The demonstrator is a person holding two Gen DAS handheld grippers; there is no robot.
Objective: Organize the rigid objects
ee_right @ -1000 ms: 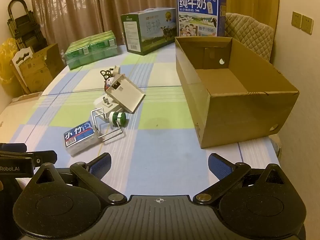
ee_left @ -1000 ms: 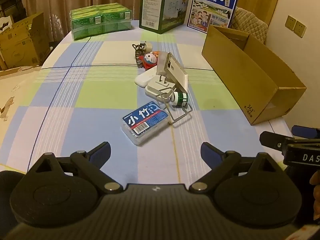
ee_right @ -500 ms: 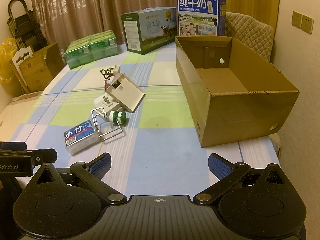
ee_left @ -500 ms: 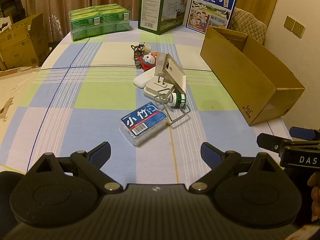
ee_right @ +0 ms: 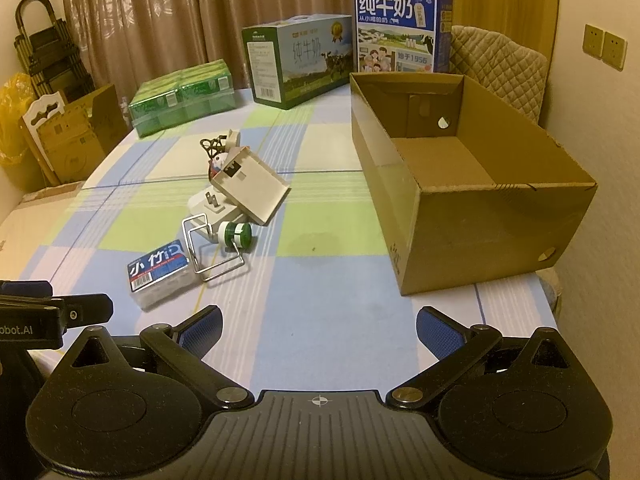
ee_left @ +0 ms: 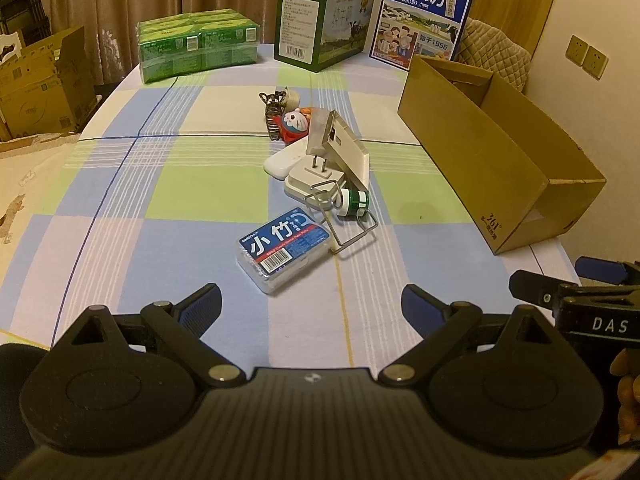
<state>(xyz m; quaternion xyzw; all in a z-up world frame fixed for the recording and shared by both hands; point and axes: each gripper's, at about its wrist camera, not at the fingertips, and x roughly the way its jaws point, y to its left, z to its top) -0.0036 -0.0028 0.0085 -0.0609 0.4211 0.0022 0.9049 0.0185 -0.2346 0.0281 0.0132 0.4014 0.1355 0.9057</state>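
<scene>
Now, both grippers hover low over the near edge of the bench (ee_left: 168,184), jaws spread wide and holding nothing: left gripper (ee_left: 311,306) on one side, right gripper (ee_right: 319,326) on the other. Each camera catches its neighbour at the frame edge, and the left view reads "DAS" on the right tool, while the right view reads "obot.AI" on the left one.

Only the right view looks down into the cardboard box (ee_right: 480,216), open top, bare floor, a round hole in its far wall; the left view shows just its long outer side (ee_left: 472,160), stamped "361°" near the corner. That box runs lengthwise away from the cameras, along the bench's right side.

Centre bench, the clutter sits in a loose chain. Nearest is a clear plastic case (ee_left: 285,249) with a blue label reading "小竹" and a barcode, lying flat, long axis slanting up to the right. Touching its right end is a wire stand (ee_left: 346,222), with a green-and-white spool (ee_left: 354,202) lying on its side inside the wire. Behind that, a white plug adapter (ee_left: 314,178) has its prongs pointing up, and a white flat module (ee_left: 340,144) leans tilted on it. Further back a small cartoon figurine (ee_left: 295,122) is clear in the left view (mostly hidden in the right one).

Along the far edge: green wrapped packs (ee_left: 196,44), a green carton (ee_right: 296,64), and a blue carton (ee_right: 396,32) marked "纯牛奶" and "1956".
</scene>
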